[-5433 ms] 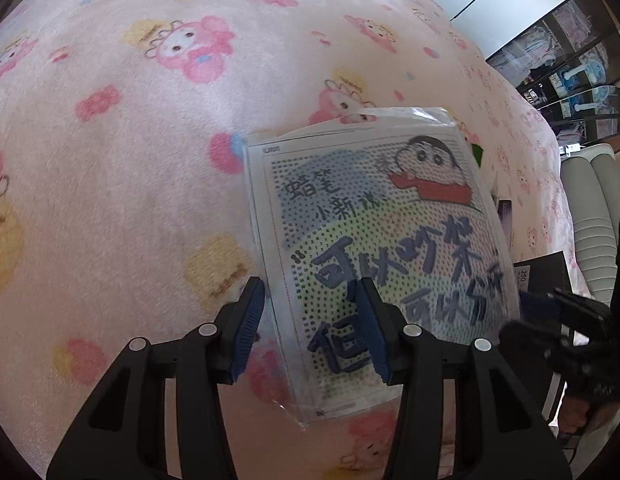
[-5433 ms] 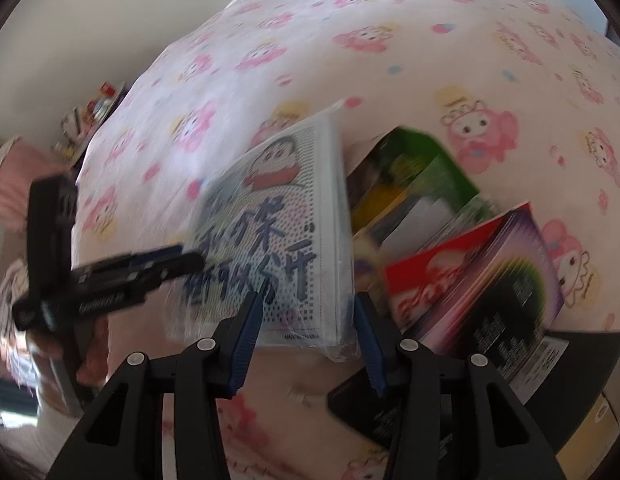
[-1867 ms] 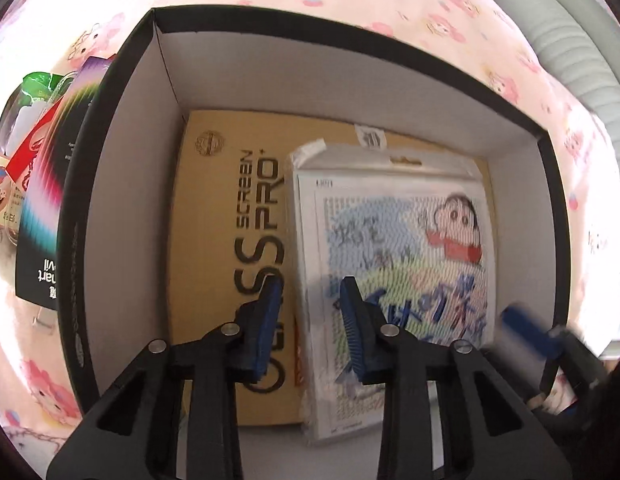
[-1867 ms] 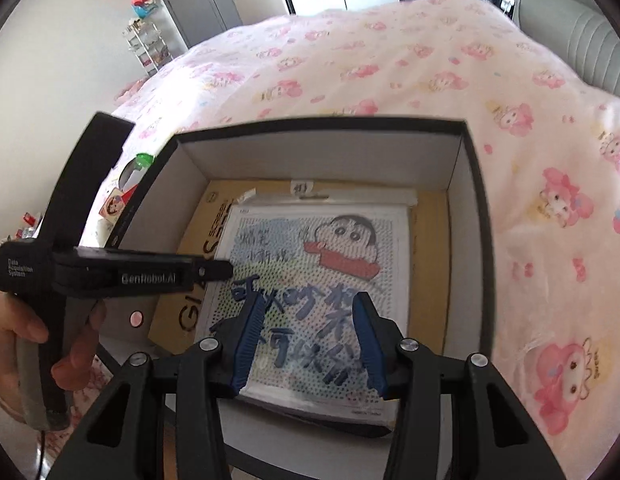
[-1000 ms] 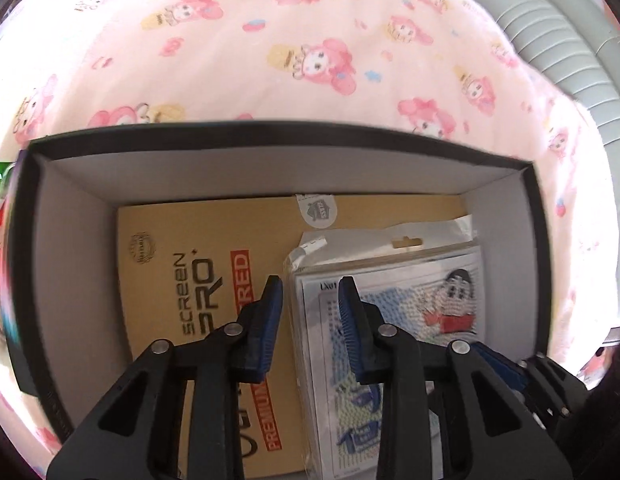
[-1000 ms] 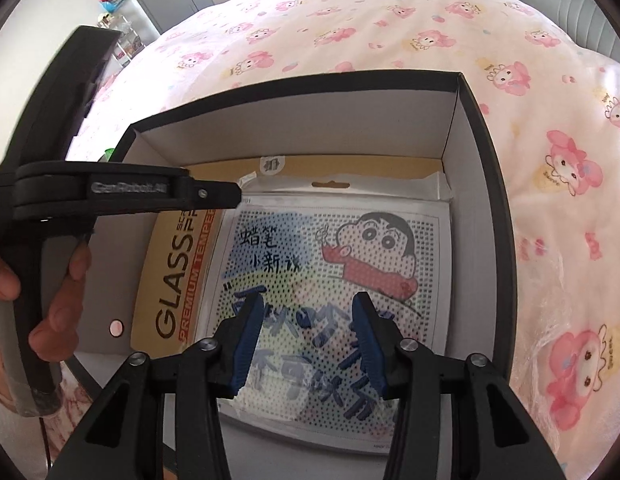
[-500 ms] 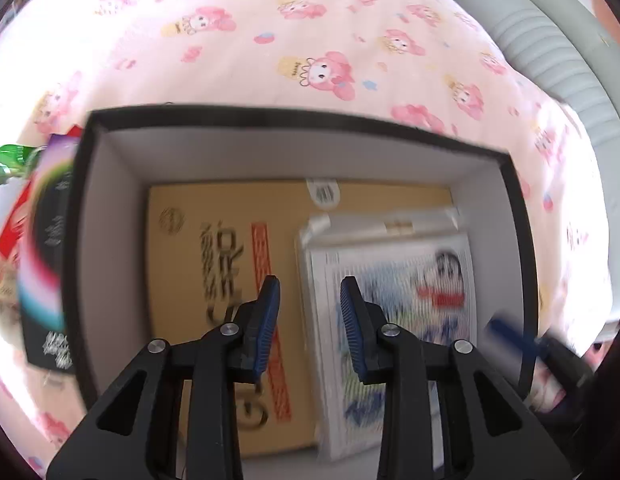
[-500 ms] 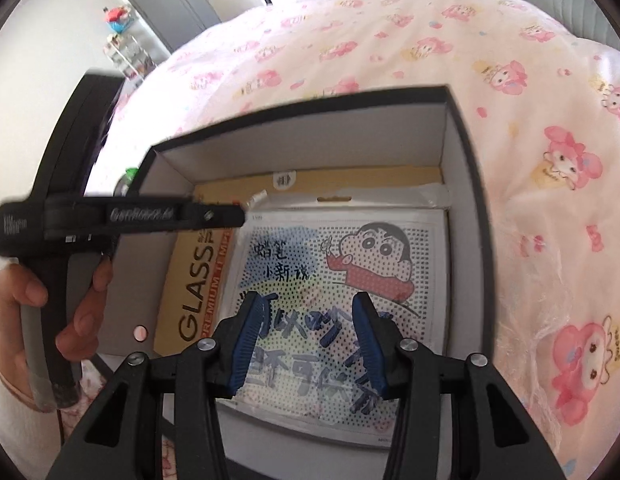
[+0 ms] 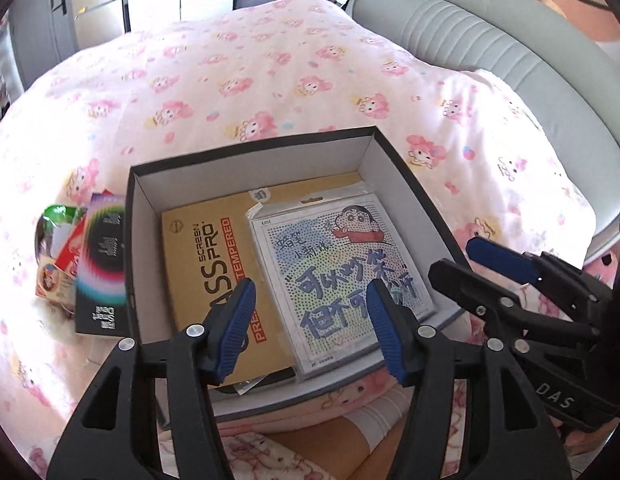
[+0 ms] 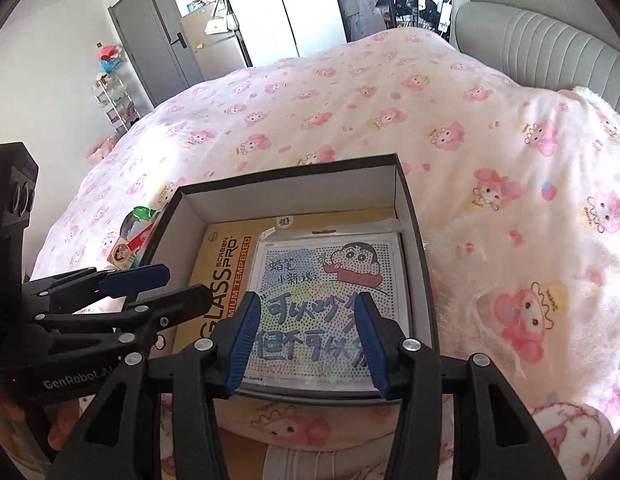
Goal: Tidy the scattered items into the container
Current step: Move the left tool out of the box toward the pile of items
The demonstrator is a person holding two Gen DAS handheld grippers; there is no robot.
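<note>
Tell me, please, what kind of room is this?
Most likely a bedroom: the box sits on a bed with a pink cartoon-print blanket, a grey padded headboard stands behind it, and hanging clothes show beyond.

We count one black box [image 9: 131, 240] on the bed, and two flat packs lie inside it: one yellow screen-protector pack [image 9: 198, 256] and one cartoon bead kit [image 9: 342, 264]. Beside the box we make out one black booklet [image 9: 104, 276]; the other packets [image 9: 56, 248] there overlap too much to count.
</note>
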